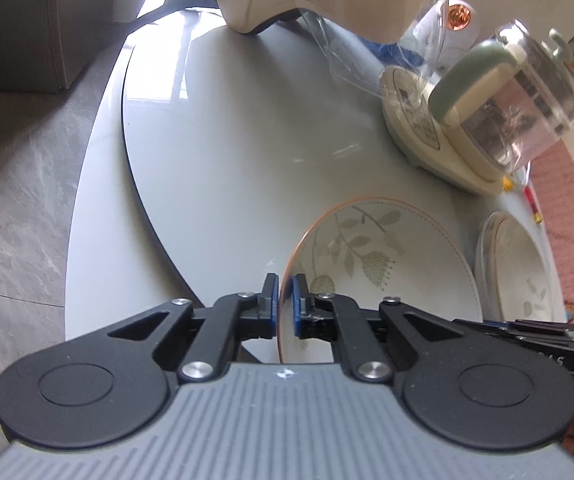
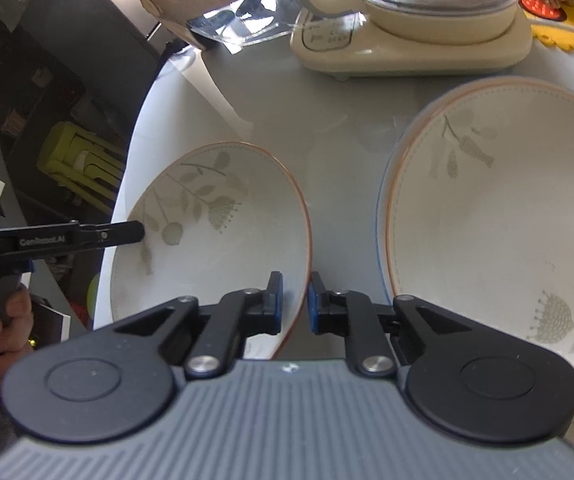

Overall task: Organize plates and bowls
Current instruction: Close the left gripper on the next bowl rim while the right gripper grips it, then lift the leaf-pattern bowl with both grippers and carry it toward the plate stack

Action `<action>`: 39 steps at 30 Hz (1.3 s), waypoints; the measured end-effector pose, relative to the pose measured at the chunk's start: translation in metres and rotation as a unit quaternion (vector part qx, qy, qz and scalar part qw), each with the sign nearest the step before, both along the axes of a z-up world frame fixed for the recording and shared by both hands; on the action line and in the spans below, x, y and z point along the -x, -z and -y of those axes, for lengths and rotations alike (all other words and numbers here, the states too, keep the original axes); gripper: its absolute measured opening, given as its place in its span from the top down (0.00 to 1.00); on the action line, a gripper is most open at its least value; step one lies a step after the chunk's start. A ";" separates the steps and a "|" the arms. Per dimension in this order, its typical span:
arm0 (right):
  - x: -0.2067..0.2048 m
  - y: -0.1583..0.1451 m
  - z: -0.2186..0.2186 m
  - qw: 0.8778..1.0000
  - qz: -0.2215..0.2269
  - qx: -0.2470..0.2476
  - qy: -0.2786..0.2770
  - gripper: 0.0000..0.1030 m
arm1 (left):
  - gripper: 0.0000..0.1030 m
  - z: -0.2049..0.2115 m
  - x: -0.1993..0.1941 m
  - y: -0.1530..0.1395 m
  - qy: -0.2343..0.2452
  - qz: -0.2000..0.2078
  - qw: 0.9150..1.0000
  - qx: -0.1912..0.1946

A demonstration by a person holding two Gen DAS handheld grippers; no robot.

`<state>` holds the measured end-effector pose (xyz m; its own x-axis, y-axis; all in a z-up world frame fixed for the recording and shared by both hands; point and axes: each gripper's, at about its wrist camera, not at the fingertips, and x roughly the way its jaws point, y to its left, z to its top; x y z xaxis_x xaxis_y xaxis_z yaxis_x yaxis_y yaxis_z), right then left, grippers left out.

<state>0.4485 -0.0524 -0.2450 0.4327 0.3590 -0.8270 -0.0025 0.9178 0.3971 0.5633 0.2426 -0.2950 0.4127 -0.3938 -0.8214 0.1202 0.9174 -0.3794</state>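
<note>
Kettle on cream base (image 2: 411,36) stands at far side of desk (image 1: 227,152), well apart from both claws. Two leaf-patterned bowls: smaller bowl (image 2: 223,232) near desk edge, larger bowl (image 2: 499,216) just beside it. Left claw (image 1: 285,304) clamps smaller bowl's left rim; right claw (image 2: 295,300) clamps its right rim.

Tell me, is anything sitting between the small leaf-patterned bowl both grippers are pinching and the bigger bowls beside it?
Nothing visible does. The small bowl is held at opposite rims by the left gripper and the right gripper. Between it and the bigger bowls lies only bare grey table. The kettle base stands behind that gap.
</note>
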 end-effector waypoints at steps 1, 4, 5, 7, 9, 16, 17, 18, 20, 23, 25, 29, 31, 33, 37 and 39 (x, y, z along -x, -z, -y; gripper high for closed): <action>0.001 -0.001 0.000 1.000 0.002 0.001 -0.002 0.85 | 0.92 0.000 0.000 -0.002 0.001 0.002 1.000 0.000; 0.002 -0.004 0.004 1.000 0.005 -0.005 0.001 0.84 | 0.93 0.000 -0.002 -0.009 0.000 0.004 1.000 0.003; 0.004 -0.005 0.006 1.000 0.007 -0.009 0.002 0.84 | 0.93 0.001 -0.002 -0.012 0.000 0.007 1.000 0.002; 0.008 -0.010 0.012 1.000 0.013 -0.026 0.009 0.84 | 0.93 0.001 -0.002 -0.019 -0.003 0.015 1.000 0.004; 0.009 -0.016 0.013 0.999 0.018 -0.027 0.008 0.84 | 0.93 0.001 -0.002 -0.028 -0.005 0.021 1.000 0.007; 0.016 -0.036 0.028 0.998 0.038 -0.050 0.023 0.84 | 0.92 0.003 -0.005 -0.057 -0.020 0.031 0.999 0.036; 0.016 -0.039 0.030 0.998 0.041 -0.051 0.026 0.84 | 0.92 0.004 -0.005 -0.061 -0.018 0.033 0.999 0.036; 0.019 -0.041 0.033 0.997 0.045 -0.053 0.028 0.84 | 0.92 0.006 -0.006 -0.065 -0.016 0.035 0.999 0.035; 0.023 -0.048 0.038 0.996 0.059 -0.054 0.041 0.84 | 0.92 0.012 -0.007 -0.071 -0.006 0.037 0.999 0.036; 0.028 -0.055 0.047 0.995 0.069 -0.054 0.054 0.84 | 0.92 0.022 -0.008 -0.080 0.004 0.041 0.999 0.036; 0.027 -0.059 0.051 0.994 0.075 -0.053 0.058 0.84 | 0.92 0.028 -0.010 -0.082 0.006 0.040 0.998 0.044; 0.032 -0.065 0.064 0.993 0.083 -0.049 0.066 0.84 | 0.92 0.047 -0.011 -0.083 0.020 0.041 0.998 0.048; 0.036 -0.069 0.072 0.993 0.086 -0.049 0.071 0.84 | 0.92 0.056 -0.011 -0.084 0.025 0.042 0.997 0.051; 0.040 -0.072 0.082 0.992 0.089 -0.050 0.079 0.84 | 0.92 0.067 -0.010 -0.084 0.033 0.043 0.997 0.053; 0.048 -0.074 0.099 0.991 0.088 -0.050 0.091 0.85 | 0.92 0.087 -0.009 -0.082 0.037 0.039 0.997 0.059; 0.051 -0.072 0.109 0.991 0.086 -0.050 0.095 0.85 | 0.92 0.098 -0.010 -0.081 0.045 0.037 0.997 0.057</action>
<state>0.3978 -0.1612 -0.1729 0.6318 0.3335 -0.6997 0.0907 0.8646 0.4941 0.5728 0.1444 -0.2135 0.4294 -0.5215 -0.7373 0.2314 0.8527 -0.4684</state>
